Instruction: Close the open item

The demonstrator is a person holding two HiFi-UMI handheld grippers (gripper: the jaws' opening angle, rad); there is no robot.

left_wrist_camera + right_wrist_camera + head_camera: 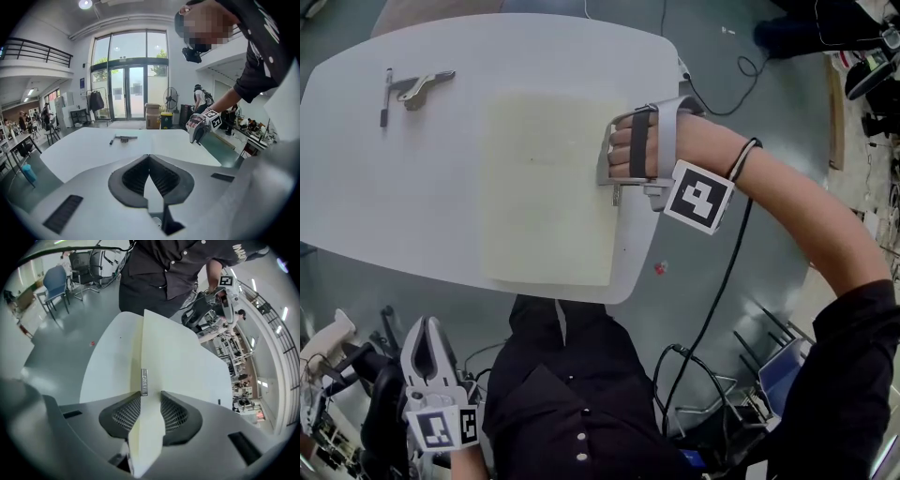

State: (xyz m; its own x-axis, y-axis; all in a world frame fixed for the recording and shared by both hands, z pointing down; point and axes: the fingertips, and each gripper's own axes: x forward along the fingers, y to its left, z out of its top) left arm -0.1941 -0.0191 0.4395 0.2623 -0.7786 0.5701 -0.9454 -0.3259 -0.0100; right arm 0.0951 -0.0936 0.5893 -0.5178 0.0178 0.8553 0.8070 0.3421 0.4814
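The right hand-held gripper [609,183], jaws slightly apart, straddles the edge of a pale yellow flat folder [548,187] on the white rounded tabletop [394,206]; the left hand-held gripper [427,328] hangs closed, empty.

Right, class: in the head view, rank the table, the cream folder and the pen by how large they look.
1. table
2. cream folder
3. pen
No two look alike.

My right tool [151,397] angles down at arm's reach, jaws slightly apart; my left tool [149,157] hangs low, jaws together.
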